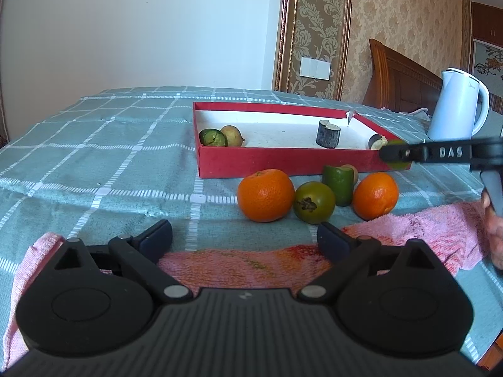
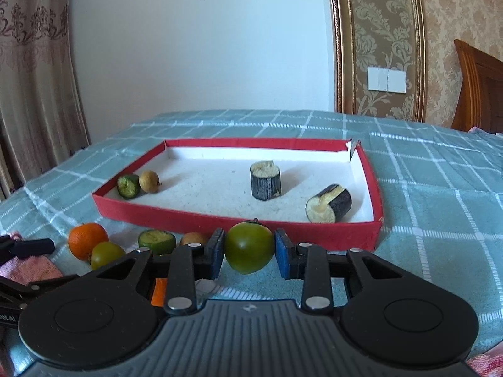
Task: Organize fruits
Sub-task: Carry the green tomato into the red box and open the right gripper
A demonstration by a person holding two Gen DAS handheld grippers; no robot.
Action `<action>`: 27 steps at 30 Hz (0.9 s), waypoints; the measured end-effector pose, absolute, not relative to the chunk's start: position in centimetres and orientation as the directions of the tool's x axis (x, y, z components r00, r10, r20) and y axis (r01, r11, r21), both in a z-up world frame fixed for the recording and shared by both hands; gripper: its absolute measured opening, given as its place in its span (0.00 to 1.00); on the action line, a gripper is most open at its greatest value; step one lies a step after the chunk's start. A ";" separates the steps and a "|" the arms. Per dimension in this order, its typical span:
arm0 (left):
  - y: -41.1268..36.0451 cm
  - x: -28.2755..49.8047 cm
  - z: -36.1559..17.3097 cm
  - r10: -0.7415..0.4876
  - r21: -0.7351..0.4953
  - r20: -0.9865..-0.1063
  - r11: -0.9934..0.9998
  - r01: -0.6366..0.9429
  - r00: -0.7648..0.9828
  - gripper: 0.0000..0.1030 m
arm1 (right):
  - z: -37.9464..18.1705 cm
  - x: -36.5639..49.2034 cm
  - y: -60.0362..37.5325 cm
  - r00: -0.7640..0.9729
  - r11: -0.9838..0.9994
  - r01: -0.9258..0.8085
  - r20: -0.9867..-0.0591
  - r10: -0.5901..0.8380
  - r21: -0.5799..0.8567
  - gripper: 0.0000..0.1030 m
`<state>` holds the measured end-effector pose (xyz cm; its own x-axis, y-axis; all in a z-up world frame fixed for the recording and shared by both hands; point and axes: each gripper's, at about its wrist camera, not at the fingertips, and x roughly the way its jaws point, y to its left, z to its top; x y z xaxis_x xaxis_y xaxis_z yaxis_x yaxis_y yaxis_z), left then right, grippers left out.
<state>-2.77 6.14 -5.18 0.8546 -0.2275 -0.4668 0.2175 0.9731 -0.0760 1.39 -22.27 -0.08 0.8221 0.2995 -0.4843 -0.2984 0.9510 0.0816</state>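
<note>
Though smooth, round green fruit (image 2: 249, 247) pinched.

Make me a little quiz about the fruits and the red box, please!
1. True or false: the right tool is clamped on an orange.
2. How many pieces already lie inside the red box? A) two B) four C) six
3. Fill in: the left tool hovers over a pink ____.

Key:
1. False. It grips a green round fruit.
2. B. A green chunk, a small brown fruit and two dark cut pieces.
3. Towel. Its jaws are open and hold nothing.
</note>
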 end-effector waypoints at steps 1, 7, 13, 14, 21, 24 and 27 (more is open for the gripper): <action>6.1 -2.8 -5.2 -0.228 -0.077 -0.467 0.973 0.217 0.855 0.95 | 0.2 1.4 -22.3 0.828 0.952 -0.297 -0.476 0.297 0.079 0.32; 6.2 -2.8 -5.2 -0.228 -0.077 -0.466 0.973 0.218 0.855 0.95 | 1.7 3.7 -21.6 0.846 0.960 -0.278 -0.464 0.263 0.037 0.32; 6.3 -2.8 -5.2 -0.229 -0.078 -0.466 0.973 0.218 0.855 0.96 | 1.1 7.4 -20.6 0.836 0.966 -0.257 -0.506 0.211 -0.021 0.32; 6.3 -2.8 -5.2 -0.230 -0.078 -0.466 0.973 0.219 0.854 0.96 | 1.0 8.0 -20.5 0.832 0.967 -0.253 -0.517 0.203 -0.028 0.32; 6.3 -2.9 -5.2 -0.231 -0.082 -0.465 0.972 0.219 0.855 0.96 | -0.9 10.4 -19.8 0.797 0.968 -0.244 -0.580 0.169 -0.053 0.32; 6.2 -2.9 -5.1 -0.234 -0.085 -0.464 0.972 0.220 0.854 0.96 | -1.3 10.9 -19.7 0.787 0.970 -0.237 -0.596 0.156 -0.059 0.32; 6.2 -2.9 -5.1 -0.233 -0.084 -0.464 0.972 0.220 0.854 0.96 | -1.4 11.2 -19.7 0.782 0.970 -0.236 -0.604 0.155 -0.056 0.32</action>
